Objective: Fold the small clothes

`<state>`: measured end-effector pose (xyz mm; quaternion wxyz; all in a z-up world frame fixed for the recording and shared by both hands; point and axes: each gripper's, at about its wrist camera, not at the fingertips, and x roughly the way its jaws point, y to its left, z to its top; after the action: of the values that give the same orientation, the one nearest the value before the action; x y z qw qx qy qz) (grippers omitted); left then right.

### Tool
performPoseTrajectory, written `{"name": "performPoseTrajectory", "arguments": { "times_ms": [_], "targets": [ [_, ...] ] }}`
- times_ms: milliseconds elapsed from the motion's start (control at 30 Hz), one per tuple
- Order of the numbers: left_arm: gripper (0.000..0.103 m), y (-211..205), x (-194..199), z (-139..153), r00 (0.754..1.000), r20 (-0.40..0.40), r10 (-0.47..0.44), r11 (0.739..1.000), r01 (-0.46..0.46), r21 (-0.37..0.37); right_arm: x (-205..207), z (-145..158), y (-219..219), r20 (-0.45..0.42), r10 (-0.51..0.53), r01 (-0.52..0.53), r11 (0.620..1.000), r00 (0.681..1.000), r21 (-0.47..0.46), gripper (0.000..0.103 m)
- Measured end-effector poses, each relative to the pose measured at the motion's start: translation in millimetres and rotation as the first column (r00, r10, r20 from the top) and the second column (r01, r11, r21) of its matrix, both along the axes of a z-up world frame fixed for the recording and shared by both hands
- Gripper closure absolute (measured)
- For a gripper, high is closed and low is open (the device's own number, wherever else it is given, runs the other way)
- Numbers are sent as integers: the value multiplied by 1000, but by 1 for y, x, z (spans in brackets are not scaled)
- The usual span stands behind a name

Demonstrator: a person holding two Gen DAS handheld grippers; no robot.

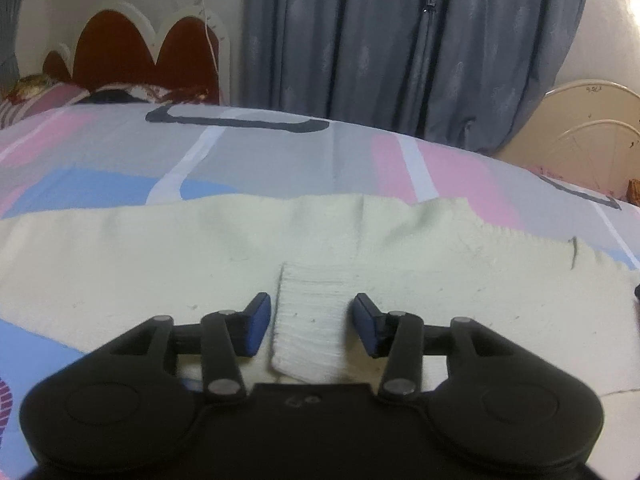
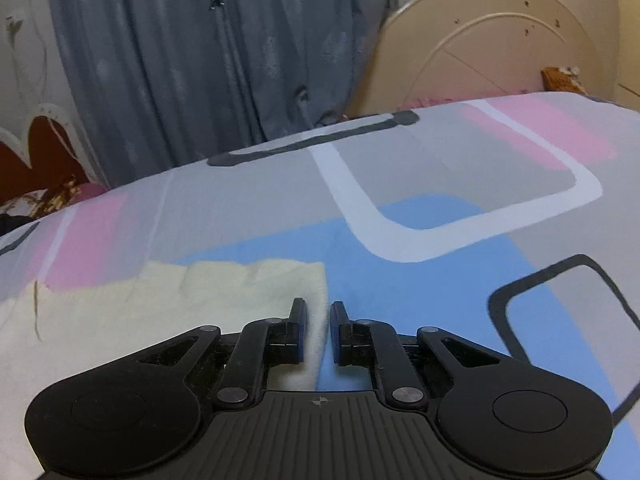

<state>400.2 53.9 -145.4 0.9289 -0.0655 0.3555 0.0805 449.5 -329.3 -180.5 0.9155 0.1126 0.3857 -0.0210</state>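
My left gripper [image 1: 312, 326] sits low center, fingers apart around a white tag on the pale yellow cloth [image 1: 160, 264]. My right gripper [image 2: 318, 330], fingers narrowly apart, straddles the cloth's edge lower center — it could pinch the bedsheet [image 2: 420, 280] too.

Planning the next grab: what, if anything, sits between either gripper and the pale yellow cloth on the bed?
Nothing visible does. The left gripper is open just over the pale yellow cloth, straddling its white ribbed tab. The right gripper straddles the cloth's right edge, jaws slightly apart. Only the patterned bedsheet lies around it.
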Motion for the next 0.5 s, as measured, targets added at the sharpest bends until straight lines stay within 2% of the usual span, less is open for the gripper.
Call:
{"name": "performPoseTrajectory", "arguments": {
  "times_ms": [33, 100, 167, 233, 333, 400, 500],
  "targets": [
    [39, 2, -2, 4, 1000, -5, 8, 1000, -8, -11, -4, 5, 1, 5, -10, 10, 1000, 1000, -8, 93],
    [31, 4, -9, 9, 1000, 9, 20, 1000, -20, -22, -17, 19, 6, 47, 1, -2, 1000, 999, 12, 93],
    [31, 3, -14, 9, 1000, 16, 5, 1000, -5, -4, -28, 26, 16, 64, 43, -45, 998, 997, 35, 92],
    [33, 1, -10, 2, 1000, -25, -7, 1000, 8, 28, -34, 25, 30, 49, 107, -109, 994, 993, 33, 91],
    [30, 0, -9, -4, 999, -29, -23, 998, 25, 57, -45, 12, 46, 17, 154, -154, 988, 988, -31, 91],
    [30, 1, -9, 1, 999, -48, -11, 999, 13, 42, -51, 4, 44, 17, 152, -151, 987, 988, -57, 91],
    [30, 10, -17, 11, 998, -60, 18, 1000, -18, 1, -57, 15, 46, 4, 136, -135, 988, 991, -72, 90]
  ]
}}
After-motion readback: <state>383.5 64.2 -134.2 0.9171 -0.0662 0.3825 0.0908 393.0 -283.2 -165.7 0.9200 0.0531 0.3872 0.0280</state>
